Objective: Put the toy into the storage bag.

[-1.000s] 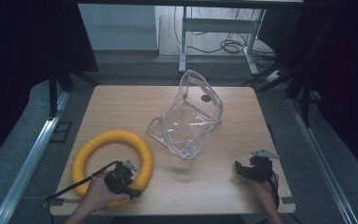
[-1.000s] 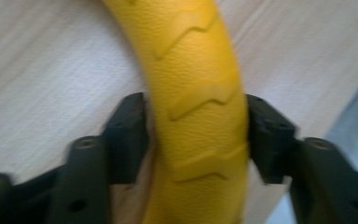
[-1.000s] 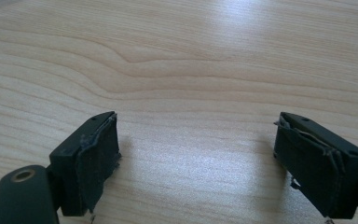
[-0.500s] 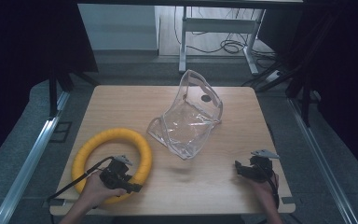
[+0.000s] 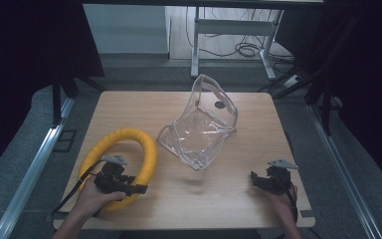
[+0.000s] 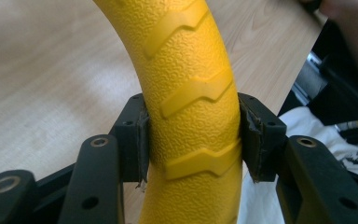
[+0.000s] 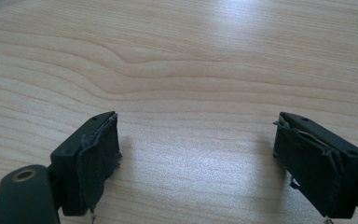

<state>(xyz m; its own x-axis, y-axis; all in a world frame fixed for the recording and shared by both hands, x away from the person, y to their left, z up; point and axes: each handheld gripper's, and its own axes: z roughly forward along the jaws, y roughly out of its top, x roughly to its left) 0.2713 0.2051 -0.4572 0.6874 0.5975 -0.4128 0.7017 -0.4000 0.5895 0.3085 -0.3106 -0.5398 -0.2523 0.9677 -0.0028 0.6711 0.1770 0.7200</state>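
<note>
Squeezing yellow ring [image 6: 191, 93]: left gripper [image 5: 117, 180] pinches tube from both sides, likely so ring won't slip. Ring lies flat, just left of clear bag [image 5: 201, 127]. Right gripper [image 7: 214, 154] wide apart, holding nothing, waiting well right of bag, low over table [image 5: 229, 199].

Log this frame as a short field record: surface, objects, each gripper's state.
surface: wooden table
yellow ring: lies flat at the table's left side, ridged textured surface
clear plastic bag: mid-table, mouth open, apart from the ring
left gripper: shut on the yellow ring, a pad against each side of the tube
right gripper: open, nothing between the jaws, low over bare wood near the table's right front corner
</note>
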